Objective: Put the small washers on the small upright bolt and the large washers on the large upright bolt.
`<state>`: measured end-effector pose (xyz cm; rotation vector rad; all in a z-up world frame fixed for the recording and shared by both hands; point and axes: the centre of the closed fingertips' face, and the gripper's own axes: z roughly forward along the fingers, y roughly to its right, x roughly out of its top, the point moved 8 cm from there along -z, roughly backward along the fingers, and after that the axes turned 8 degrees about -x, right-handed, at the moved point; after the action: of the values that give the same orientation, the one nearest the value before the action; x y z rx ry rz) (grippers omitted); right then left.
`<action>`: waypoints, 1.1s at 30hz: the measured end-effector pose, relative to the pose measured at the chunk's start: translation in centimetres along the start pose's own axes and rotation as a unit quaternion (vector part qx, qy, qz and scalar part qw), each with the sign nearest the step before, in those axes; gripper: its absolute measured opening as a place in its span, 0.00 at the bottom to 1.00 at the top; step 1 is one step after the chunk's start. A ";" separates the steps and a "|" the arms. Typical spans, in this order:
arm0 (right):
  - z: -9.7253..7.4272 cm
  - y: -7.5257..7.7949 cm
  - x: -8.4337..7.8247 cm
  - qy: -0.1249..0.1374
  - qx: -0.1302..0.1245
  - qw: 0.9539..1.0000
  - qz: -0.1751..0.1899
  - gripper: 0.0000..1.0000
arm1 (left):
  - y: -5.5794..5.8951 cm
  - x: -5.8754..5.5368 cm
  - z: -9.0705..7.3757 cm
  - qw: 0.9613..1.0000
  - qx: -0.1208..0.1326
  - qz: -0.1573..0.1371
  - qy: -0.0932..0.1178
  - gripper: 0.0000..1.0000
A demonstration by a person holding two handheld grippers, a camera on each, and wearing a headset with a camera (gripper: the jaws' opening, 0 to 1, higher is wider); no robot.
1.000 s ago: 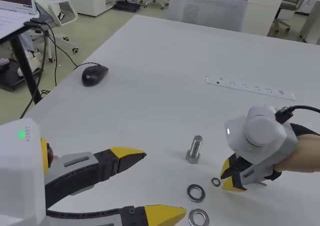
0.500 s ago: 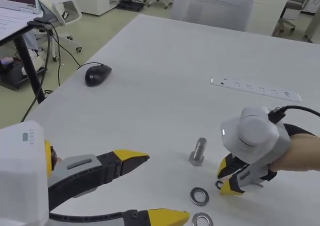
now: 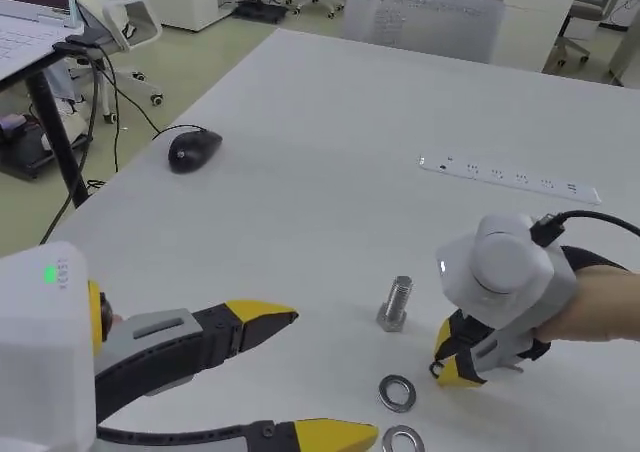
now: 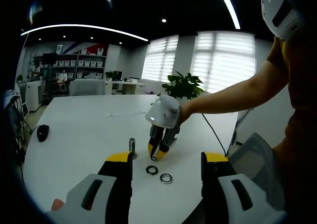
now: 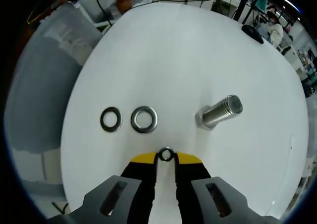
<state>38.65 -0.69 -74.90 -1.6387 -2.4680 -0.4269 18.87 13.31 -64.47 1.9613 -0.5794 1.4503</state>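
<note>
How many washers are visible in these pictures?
3. The small washer sits in the right gripper; the first large washer and the second large washer lie side by side near the bolt. Others may be hidden.

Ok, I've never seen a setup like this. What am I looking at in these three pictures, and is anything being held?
There is no robot here: a person holds a two-fingered tool in each hand. The wide picture comes from a headset camera, and the two round ones come from cameras riding on the tools. The left gripper hangs open, holding nothing. The right gripper has its yellow fingers closed on a small washer, beside an upright bolt on the white table. Two large washers lie flat nearby. A mouse and a power strip sit farther off.
</note>
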 end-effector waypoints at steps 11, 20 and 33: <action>0.0 -0.2 -0.1 -0.002 -0.001 1.000 0.005 0.12 | 0.1 -0.2 -0.1 1.000 0.000 -0.001 0.000 0.55; -1.8 -0.5 -1.1 -0.005 -0.011 1.000 0.015 0.12 | 0.0 -0.1 0.2 1.000 -0.005 0.000 -0.006 0.55; -5.8 -0.6 -5.6 -0.011 -0.044 0.996 0.070 0.12 | 0.5 -0.2 1.9 0.999 -0.030 0.003 -0.013 0.55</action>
<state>40.12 -7.63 -71.04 -1.8462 -2.3600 -0.5078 19.73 11.64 -64.97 1.9364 -0.6326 1.3973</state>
